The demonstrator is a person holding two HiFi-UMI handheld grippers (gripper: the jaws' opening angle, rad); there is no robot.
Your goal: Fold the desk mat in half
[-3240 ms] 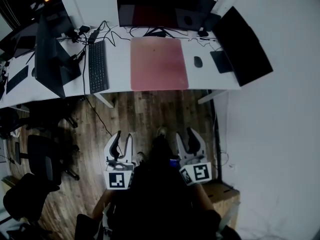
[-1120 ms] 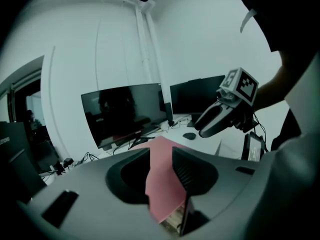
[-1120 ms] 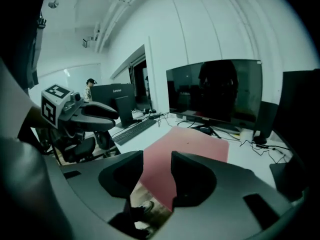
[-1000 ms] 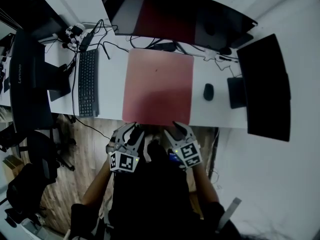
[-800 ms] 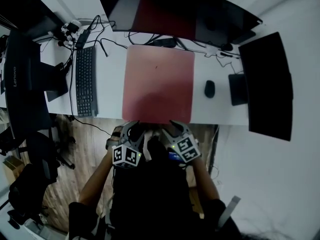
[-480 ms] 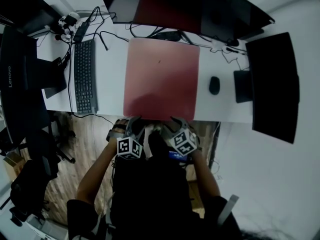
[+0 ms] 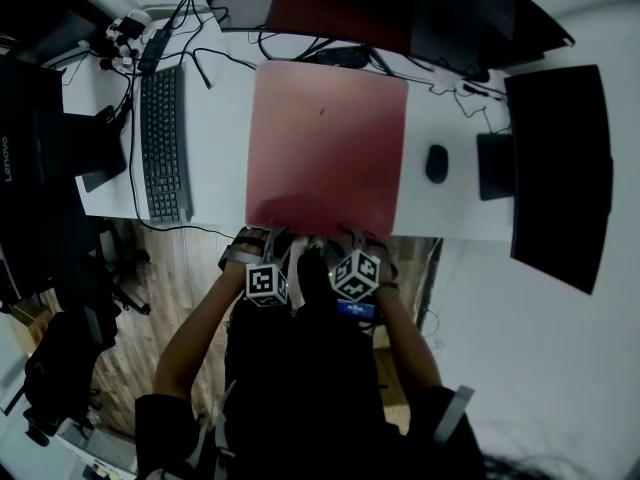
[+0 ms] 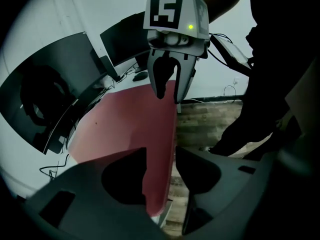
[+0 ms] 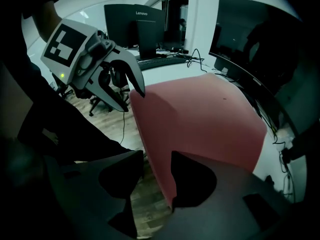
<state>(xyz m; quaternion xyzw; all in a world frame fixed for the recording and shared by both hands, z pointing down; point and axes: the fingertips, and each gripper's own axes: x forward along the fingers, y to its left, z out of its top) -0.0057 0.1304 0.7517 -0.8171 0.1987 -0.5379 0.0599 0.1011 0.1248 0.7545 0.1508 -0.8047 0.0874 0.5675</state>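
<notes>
The pink desk mat (image 7: 325, 128) lies flat on the white desk (image 7: 222, 158) in front of the curved monitor. Both grippers are at its near edge, the left gripper (image 7: 262, 240) by the near left corner and the right gripper (image 7: 352, 238) by the near right. In the left gripper view the mat (image 8: 130, 129) runs its edge between the left gripper (image 8: 161, 166) jaws, which have just been opening and do not press it. The right gripper (image 8: 170, 96) hangs further along. In the right gripper view the mat (image 9: 200, 119) edge sits inside the open right gripper (image 9: 156, 171).
A black keyboard (image 7: 160, 143) lies left of the mat and a mouse (image 7: 436, 163) right of it. A curved monitor (image 7: 400, 8) stands behind, with dark screens at the right (image 7: 560, 168) and left (image 7: 40, 158). Cables (image 7: 200, 58) trail at the back left. An office chair (image 7: 60, 368) stands on the wood floor.
Both grippers have sunk from in front of the desk to the mat's near edge and rolled, so their marker cubes sit closer together. The mat has not moved.
</notes>
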